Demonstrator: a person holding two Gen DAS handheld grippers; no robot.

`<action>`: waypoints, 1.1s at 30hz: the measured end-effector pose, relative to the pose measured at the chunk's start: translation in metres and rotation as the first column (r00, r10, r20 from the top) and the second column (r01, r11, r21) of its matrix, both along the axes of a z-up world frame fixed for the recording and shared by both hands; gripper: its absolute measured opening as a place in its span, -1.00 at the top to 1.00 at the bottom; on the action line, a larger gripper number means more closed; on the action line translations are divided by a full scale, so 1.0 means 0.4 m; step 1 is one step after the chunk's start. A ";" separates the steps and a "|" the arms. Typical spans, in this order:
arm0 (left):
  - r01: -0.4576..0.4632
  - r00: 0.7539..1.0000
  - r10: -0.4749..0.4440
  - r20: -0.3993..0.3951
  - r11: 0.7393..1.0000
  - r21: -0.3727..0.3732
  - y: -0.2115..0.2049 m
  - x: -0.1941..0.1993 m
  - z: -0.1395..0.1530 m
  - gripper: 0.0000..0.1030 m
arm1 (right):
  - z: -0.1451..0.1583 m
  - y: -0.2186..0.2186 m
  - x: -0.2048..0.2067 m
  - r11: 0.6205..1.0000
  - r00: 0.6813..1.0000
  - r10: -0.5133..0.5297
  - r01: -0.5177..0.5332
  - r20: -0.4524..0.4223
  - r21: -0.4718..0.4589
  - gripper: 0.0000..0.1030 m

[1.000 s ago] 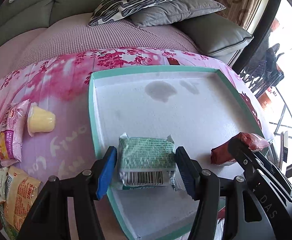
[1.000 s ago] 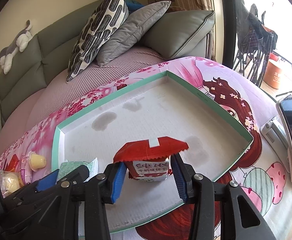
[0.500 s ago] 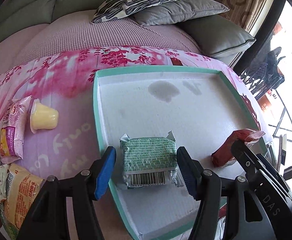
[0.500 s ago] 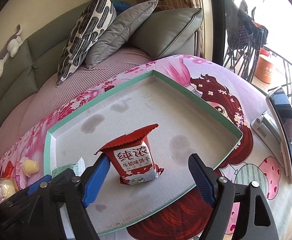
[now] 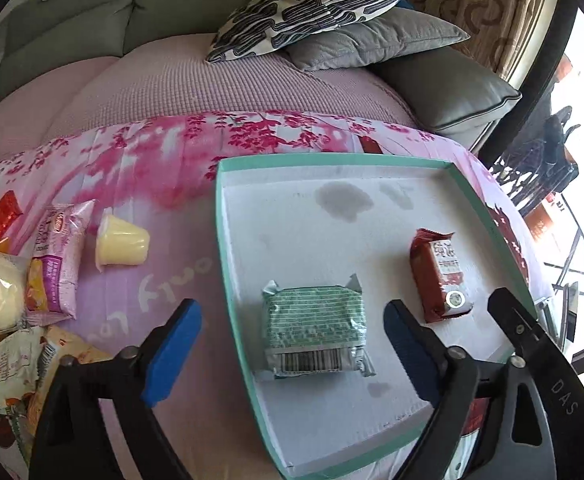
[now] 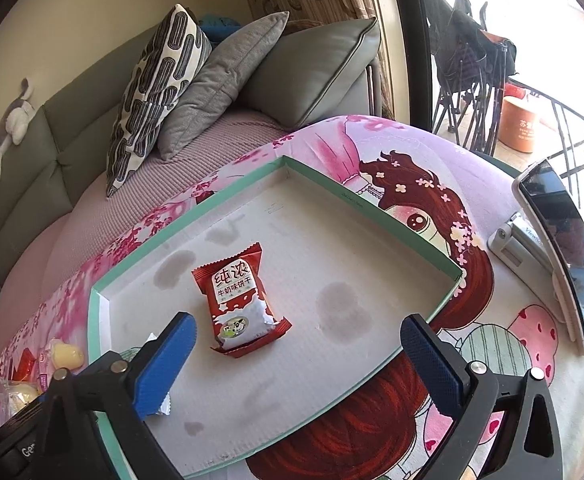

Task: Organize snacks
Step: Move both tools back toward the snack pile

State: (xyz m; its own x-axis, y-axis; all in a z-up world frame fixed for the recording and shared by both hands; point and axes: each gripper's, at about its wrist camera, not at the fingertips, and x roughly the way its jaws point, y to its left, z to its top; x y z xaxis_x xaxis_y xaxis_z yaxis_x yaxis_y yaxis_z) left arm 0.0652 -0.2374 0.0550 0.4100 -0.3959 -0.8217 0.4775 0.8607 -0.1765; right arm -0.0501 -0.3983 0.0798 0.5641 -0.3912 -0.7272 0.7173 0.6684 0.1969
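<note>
Two snack packets are lying flat in the teal-rimmed tray (image 5: 228, 264): green packet (image 5: 313, 328) at 6 o'clock, red packet (image 6: 238, 300) toward 3 o'clock of it. Left gripper (image 5: 292, 354) fingers are spreading, straddling the green packet without touching. Right gripper (image 6: 297, 364) fingers are spreading too, red packet lying free just beyond them. More snacks (image 5: 58, 258) are sitting on the table at 9 o'clock.

The left gripper (image 5: 292, 352) is angling downward, its jaws opening wide with blue pads (image 5: 172, 354) pressing on nothing; the right gripper (image 6: 299, 368) is tilting down likewise, its jaws also opening, pads (image 6: 431, 372) clear of any contact; its black finger is showing at the left view's right edge.
</note>
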 end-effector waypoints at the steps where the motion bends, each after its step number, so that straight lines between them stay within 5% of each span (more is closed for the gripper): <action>1: 0.002 1.000 -0.002 -0.005 1.000 -0.004 0.004 0.004 -0.002 -0.91 | -0.002 0.000 0.001 1.000 1.000 0.002 -0.002 -0.004 -0.001 -1.00; 5: -0.016 0.999 0.015 -0.031 1.000 -0.008 0.015 0.015 -0.012 -0.91 | -0.007 0.005 0.008 1.000 1.000 0.019 -0.019 -0.015 0.000 -1.00; 11: -0.066 0.997 0.056 0.062 0.983 0.170 0.019 0.012 -0.020 -0.91 | -0.007 0.015 0.014 0.999 0.999 0.039 -0.039 -0.020 -0.008 -1.00; 17: -0.073 0.996 0.058 0.070 0.970 0.231 0.059 -0.008 -0.033 -0.91 | -0.011 0.020 0.019 0.999 0.998 0.051 -0.051 -0.029 -0.001 -1.00; 33: -0.133 0.991 0.130 0.025 0.967 0.218 0.149 -0.005 -0.059 -0.91 | -0.021 0.044 0.037 0.996 0.994 0.092 -0.093 -0.059 -0.002 -1.00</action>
State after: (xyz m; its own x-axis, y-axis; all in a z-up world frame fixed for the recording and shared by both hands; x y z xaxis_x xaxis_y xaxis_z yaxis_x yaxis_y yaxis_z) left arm 0.0633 -0.1777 0.0315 0.4557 -0.1488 -0.8776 0.3583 0.9332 0.0278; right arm -0.0353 -0.3808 0.0712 0.5540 -0.3426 -0.7587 0.6627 0.7331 0.1528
